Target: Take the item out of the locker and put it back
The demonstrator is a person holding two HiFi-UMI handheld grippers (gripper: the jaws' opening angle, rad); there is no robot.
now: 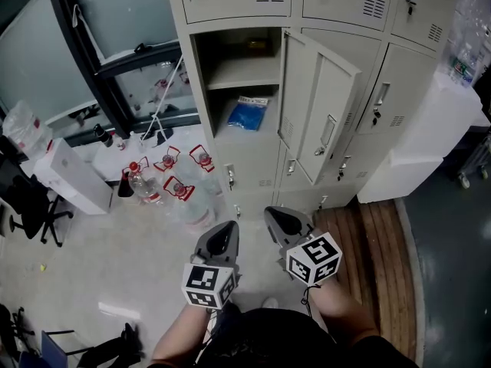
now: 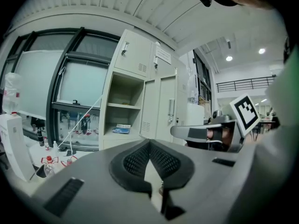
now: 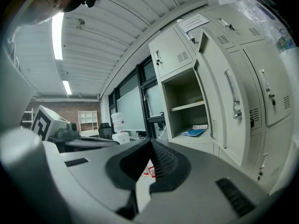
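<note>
We count two hand-held grippers, left (image 1: pixel 227 228) and right (image 1: pixel 272 215), one blue packet (image 1: pixel 248 115), one open locker (image 1: pixel 201 90), and four red-handled water bottles (image 1: pixel 178 194) on the floor (image 1: pixel 115 259).

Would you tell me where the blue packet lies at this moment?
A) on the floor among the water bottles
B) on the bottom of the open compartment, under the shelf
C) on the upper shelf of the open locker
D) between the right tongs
B: the blue packet lies on the compartment's bottom, under the shelf, just left of the open door.
</note>
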